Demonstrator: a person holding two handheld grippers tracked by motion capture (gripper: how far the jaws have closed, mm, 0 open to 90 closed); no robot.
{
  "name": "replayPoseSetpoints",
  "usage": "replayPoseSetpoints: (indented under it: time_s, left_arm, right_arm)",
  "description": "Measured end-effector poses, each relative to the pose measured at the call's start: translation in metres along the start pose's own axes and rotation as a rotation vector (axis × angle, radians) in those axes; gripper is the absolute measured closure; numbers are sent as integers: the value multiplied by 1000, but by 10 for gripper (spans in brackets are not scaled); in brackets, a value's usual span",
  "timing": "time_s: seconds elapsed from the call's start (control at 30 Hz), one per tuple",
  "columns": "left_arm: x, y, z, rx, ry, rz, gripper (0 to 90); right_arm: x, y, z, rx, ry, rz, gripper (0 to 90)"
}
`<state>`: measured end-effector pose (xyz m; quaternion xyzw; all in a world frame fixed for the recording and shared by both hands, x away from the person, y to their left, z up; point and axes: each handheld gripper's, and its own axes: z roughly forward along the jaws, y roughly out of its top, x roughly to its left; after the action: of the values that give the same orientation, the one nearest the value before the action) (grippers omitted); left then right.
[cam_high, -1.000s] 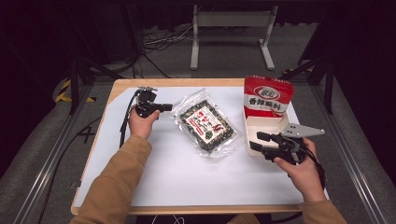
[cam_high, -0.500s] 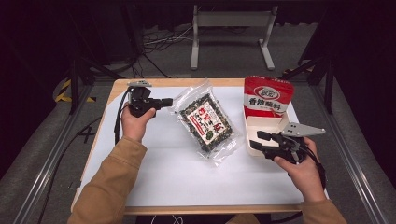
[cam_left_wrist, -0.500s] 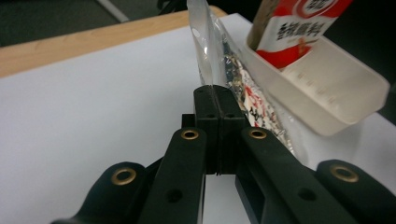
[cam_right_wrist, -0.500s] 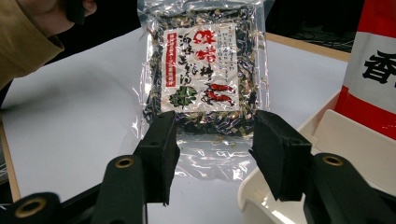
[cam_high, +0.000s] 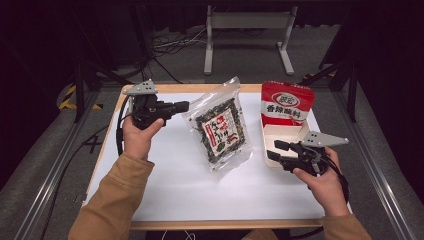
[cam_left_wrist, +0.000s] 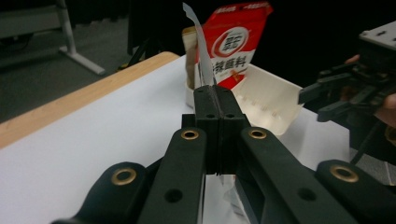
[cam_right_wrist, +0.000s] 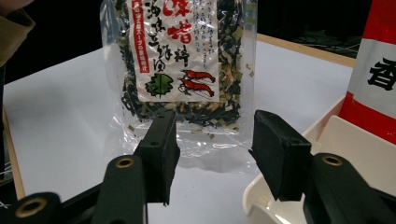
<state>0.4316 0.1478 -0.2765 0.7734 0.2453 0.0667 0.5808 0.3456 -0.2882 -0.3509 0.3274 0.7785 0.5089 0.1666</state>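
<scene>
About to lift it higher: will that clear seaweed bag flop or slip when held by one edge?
Likely floppy: the seaweed bag is thin clear film, sagging from the left hand-held gripper pinching its edge. Probably light, with loose dried flakes inside. The glossy film may slip.

Right gripper view: clear seaweed bag (cam_right_wrist: 180, 70) cut off at the top edge; red packet (cam_right_wrist: 376, 70) beside it cut by the right edge. Left gripper view: bag seen edge-on, lower part hidden behind the left gripper (cam_left_wrist: 215, 100). Small print on bag unreadable.
</scene>
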Motion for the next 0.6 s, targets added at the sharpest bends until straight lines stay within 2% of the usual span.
replayPoseSetpoints:
  time_s: [0.1,0.2,0.43,0.47,0.5,0.6]
  left_arm:
    - [-15,2,-4,-20,-22,53,900]
    - [-30,0,-6,-43,-53,87,900]
    - [-42,1,-7,-45,-78,106,900]
    - [-42,2,-8,-43,-76,119,900]
    - [-44,2,-8,-44,-82,106,900]
    - [-46,2,-9,-47,-81,110,900]
  right_arm:
    - [1,1,0,-1,2,-8,501]
    - [3,1,1,-5,4,-15,494]
    - [5,4,4,-7,18,-30,476]
    - [6,5,6,-6,23,-34,474]
    - [6,5,7,-7,27,-37,467]
    - [7,9,10,-6,34,-43,452]
